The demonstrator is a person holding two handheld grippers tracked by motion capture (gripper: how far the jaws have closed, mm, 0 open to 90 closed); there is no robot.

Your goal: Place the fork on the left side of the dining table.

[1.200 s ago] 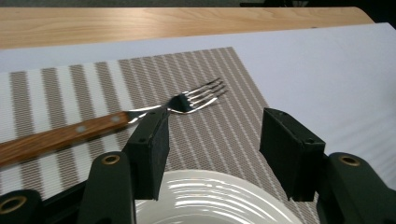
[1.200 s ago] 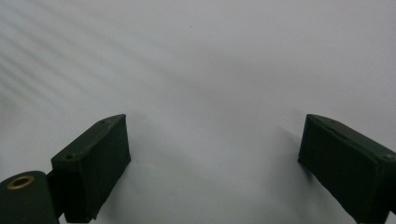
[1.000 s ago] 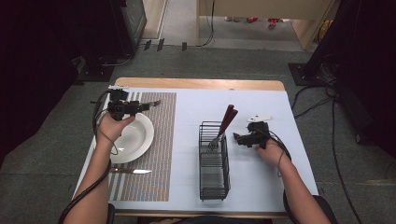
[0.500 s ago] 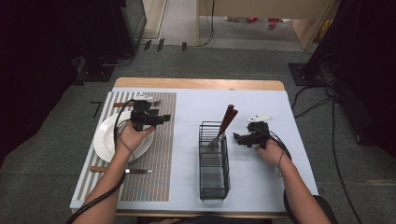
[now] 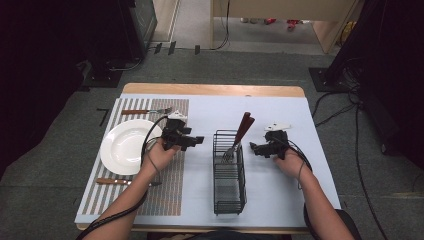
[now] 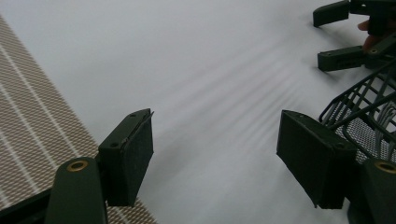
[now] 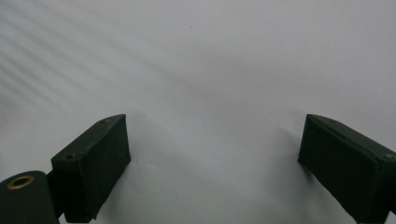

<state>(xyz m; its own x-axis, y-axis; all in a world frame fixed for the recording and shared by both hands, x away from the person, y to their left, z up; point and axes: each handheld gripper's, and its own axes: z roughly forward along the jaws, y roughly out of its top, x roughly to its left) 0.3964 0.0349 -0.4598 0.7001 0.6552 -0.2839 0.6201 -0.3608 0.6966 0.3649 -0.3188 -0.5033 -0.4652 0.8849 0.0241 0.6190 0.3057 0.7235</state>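
While the high view looked down on the desk [image 5: 280, 107], the left tool [image 5: 198, 140] hovered at the striped mat's [image 5: 170, 190] right edge, its jaws just having been opening, empty. A white plate [image 5: 122, 146] lay just behind it to the left, a fork [image 5: 147, 111] and a knife [image 5: 120, 182] flanking that plate. Ahead stood the wire basket [image 5: 229, 192], long axis running toward the person, two brown-handled utensils [image 5: 242, 130] leaning up from its far end. The right tool [image 5: 254, 147] sat just beyond the basket, pointing at it.

Through the left gripper view, the basket [image 6: 369, 105] stood to the right, close to the right jaw.

From the right gripper view, the right tool [image 7: 212, 158] gaped wide over bare desk [image 7: 201, 70].
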